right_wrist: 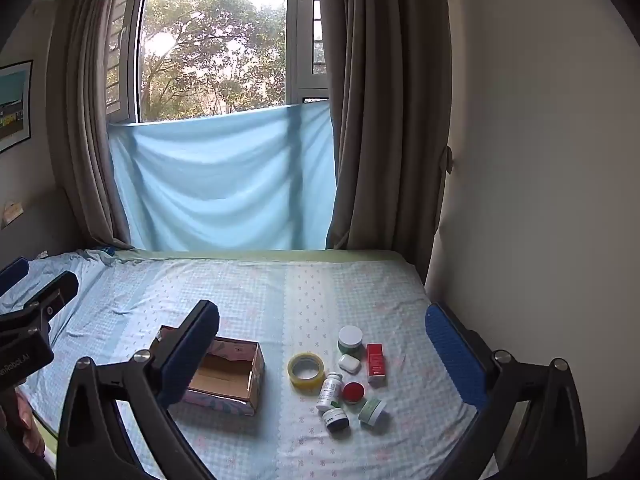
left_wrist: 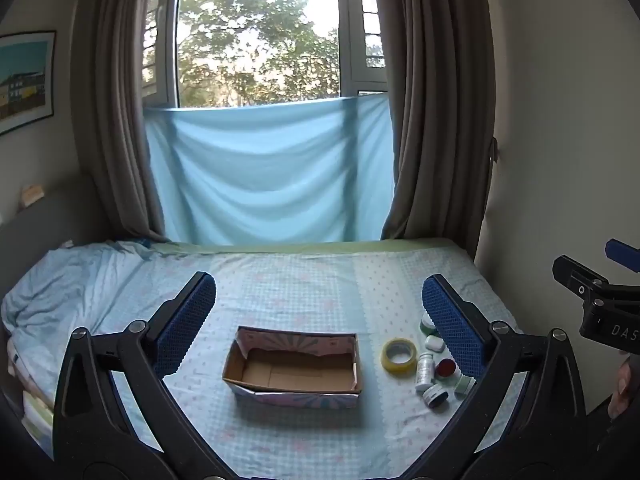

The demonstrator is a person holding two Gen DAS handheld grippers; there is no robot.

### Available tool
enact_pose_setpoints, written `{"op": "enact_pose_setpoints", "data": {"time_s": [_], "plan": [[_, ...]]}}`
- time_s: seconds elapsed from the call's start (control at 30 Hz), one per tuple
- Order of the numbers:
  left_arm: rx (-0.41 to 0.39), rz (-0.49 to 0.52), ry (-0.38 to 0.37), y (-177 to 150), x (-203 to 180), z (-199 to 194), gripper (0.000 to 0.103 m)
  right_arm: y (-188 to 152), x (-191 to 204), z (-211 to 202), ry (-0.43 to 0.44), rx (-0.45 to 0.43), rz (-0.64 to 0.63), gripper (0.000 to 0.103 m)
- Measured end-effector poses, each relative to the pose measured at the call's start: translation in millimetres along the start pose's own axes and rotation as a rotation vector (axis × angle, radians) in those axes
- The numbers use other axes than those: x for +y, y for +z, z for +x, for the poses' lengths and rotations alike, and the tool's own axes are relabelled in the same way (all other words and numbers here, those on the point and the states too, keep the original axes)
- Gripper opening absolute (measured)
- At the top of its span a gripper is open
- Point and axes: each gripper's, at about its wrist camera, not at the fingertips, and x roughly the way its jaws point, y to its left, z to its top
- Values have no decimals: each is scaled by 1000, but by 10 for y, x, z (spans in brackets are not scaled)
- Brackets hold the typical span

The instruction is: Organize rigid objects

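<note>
An open, empty cardboard box [left_wrist: 294, 366] [right_wrist: 228, 380] sits on the bed. To its right lies a cluster of small items: a yellow tape roll [left_wrist: 399, 355] [right_wrist: 306, 371], a white pill bottle [right_wrist: 329, 391], a red-lidded jar [right_wrist: 353, 392], a red box [right_wrist: 376, 362], a white case [right_wrist: 349, 363], a white-lidded jar [right_wrist: 350, 338], a dark jar [right_wrist: 336, 419] and a pale green jar [right_wrist: 372, 411]. My left gripper [left_wrist: 318, 316] is open above the box. My right gripper [right_wrist: 322, 344] is open above the cluster.
The bed [left_wrist: 320, 276] has a light blue patterned sheet and runs up to a window with brown curtains [left_wrist: 436, 120] and a hanging blue cloth [left_wrist: 268, 176]. A wall [right_wrist: 540, 160] borders the bed on the right. Rumpled bedding [left_wrist: 60, 280] lies at left.
</note>
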Motion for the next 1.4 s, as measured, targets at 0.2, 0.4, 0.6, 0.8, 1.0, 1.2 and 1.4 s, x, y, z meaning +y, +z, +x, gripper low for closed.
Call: {"op": "enact_pose_setpoints", "data": {"time_s": [0.2,0.4,0.6,0.8,1.0,1.2,1.4], "plan": [[-54,-14,12,-83,18,-141,103,-18,-17,-20,-1,-7,-1,103],[-47,-27,19,-83,34,-165,103,28,-9,-22,-4,7,-7,103],[-44,-17,14,-94,-6,-214,103,-46,-6,-87,-12,1,-9,103],[-39,-12,17,-96,-17,-227,103,-51,0,-142,-18,3,-5,103],[-53,-5,28,-113,-20,-265,103,-60,-1,-132,-15,5,-5,103],[-67,5,41,-122,-49,-314,103,-73,15,-164,-13,0,-7,103],[-73,3,36,-126,-34,-341,103,-77,10,-199,-12,-7,-5,103]]}}
